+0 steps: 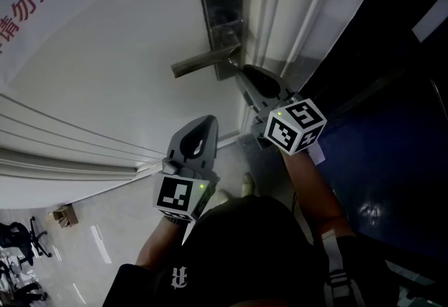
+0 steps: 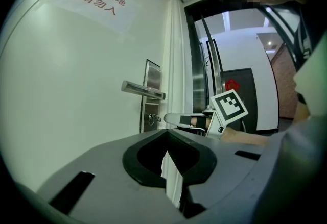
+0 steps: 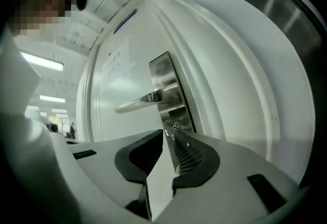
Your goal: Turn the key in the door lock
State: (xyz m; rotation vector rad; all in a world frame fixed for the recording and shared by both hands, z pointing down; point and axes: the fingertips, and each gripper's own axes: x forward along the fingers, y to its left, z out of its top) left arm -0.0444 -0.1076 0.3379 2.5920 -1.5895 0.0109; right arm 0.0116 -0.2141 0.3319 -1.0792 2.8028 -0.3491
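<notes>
White door [image 1: 126,54], steel lock plate [image 1: 222,12] at its edge. The left gripper [image 1: 208,119] hangs well below the plate, jaws pressed together, empty, likely parked clear. The right gripper [image 3: 168,134], also closed on nothing, sits at the plate's lower end, lined up on the key [image 3: 176,127], which juts straight out of the plate.
</notes>
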